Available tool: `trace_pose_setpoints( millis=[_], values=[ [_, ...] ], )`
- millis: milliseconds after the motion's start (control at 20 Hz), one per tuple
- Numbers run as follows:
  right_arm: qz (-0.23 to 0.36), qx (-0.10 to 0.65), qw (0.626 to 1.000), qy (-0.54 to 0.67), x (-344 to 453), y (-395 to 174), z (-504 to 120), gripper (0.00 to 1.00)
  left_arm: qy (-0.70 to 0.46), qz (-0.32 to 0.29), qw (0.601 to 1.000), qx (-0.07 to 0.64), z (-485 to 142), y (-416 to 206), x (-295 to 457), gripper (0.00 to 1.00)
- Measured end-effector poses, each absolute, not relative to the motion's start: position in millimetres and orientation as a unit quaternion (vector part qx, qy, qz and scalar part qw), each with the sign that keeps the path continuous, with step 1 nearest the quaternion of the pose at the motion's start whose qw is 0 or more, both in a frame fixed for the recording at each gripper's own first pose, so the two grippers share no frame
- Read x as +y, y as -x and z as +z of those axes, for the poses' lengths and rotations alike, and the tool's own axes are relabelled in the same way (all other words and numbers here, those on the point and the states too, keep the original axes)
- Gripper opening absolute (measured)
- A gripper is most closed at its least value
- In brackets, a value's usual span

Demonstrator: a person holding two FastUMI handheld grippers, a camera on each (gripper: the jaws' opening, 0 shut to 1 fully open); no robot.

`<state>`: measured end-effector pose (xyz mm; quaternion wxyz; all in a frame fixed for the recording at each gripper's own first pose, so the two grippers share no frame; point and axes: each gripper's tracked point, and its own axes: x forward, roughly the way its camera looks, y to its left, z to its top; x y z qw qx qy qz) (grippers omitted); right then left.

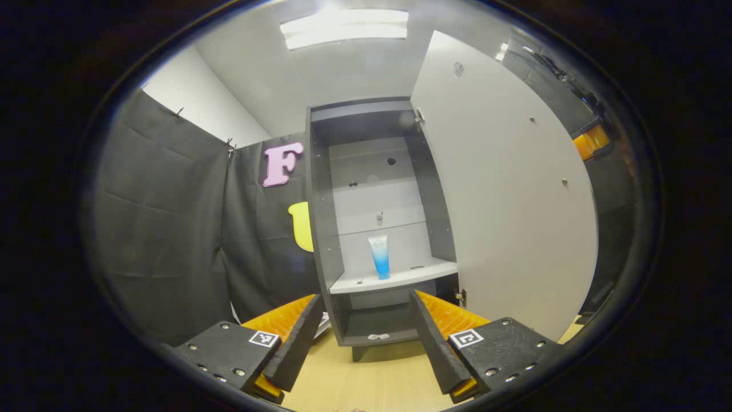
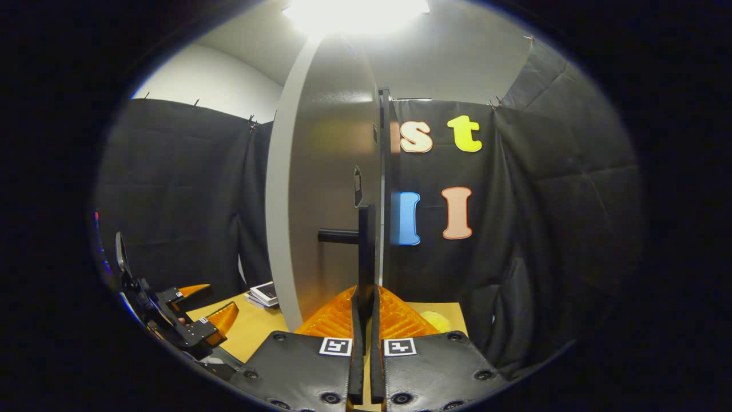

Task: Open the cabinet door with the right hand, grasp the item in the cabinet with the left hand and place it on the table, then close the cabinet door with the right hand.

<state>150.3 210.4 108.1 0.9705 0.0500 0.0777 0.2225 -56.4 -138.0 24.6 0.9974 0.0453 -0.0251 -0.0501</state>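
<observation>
The grey cabinet [image 1: 326,229] stands open, its white door [image 1: 503,189] swung out to the right. A white and blue tube [image 1: 379,257] stands upright on the white shelf [image 1: 400,279]. My left gripper [image 1: 364,301] is open, a short way in front of the cabinet and below the shelf, with nothing between its fingers. In the right gripper view I see the door [image 2: 331,189] almost edge-on. My right gripper [image 2: 366,293] is shut on the lower end of its black bar handle [image 2: 366,246]. The left gripper [image 2: 197,312] also appears low at the far left of that view.
The cabinet stands on a light wooden table [image 1: 372,383]. A small pale item [image 1: 378,336] lies in the lower compartment. A stack of cards [image 2: 264,293] lies on the table left of the door, and a yellow object [image 2: 437,320] lies to its right. Black cloth walls surround the booth.
</observation>
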Motion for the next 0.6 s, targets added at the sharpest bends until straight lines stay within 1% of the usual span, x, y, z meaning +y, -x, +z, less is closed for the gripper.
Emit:
trace_pose_setpoints(
  millis=[300,400,550,600],
  values=[
    [0.221,0.074,0.971,-0.046,204.0,-146.3,107.3,0.06,-0.05,-0.043,0.998,-0.025,27.0,57.6,-140.9,0.92],
    [0.24,0.08,0.965,-0.064,206.8,-128.3,106.3,0.06,-0.048,-0.044,0.998,-0.025,28.1,53.9,-144.8,0.92],
    [0.252,0.082,0.961,-0.077,206.2,-100.7,105.1,0.06,-0.051,-0.054,0.997,-0.031,34.0,48.3,-157.4,0.92],
    [0.233,0.082,0.966,-0.075,198.8,-99.1,102.3,0.04,-0.054,-0.058,0.996,-0.034,37.5,44.1,-161.9,0.92]
  ],
)
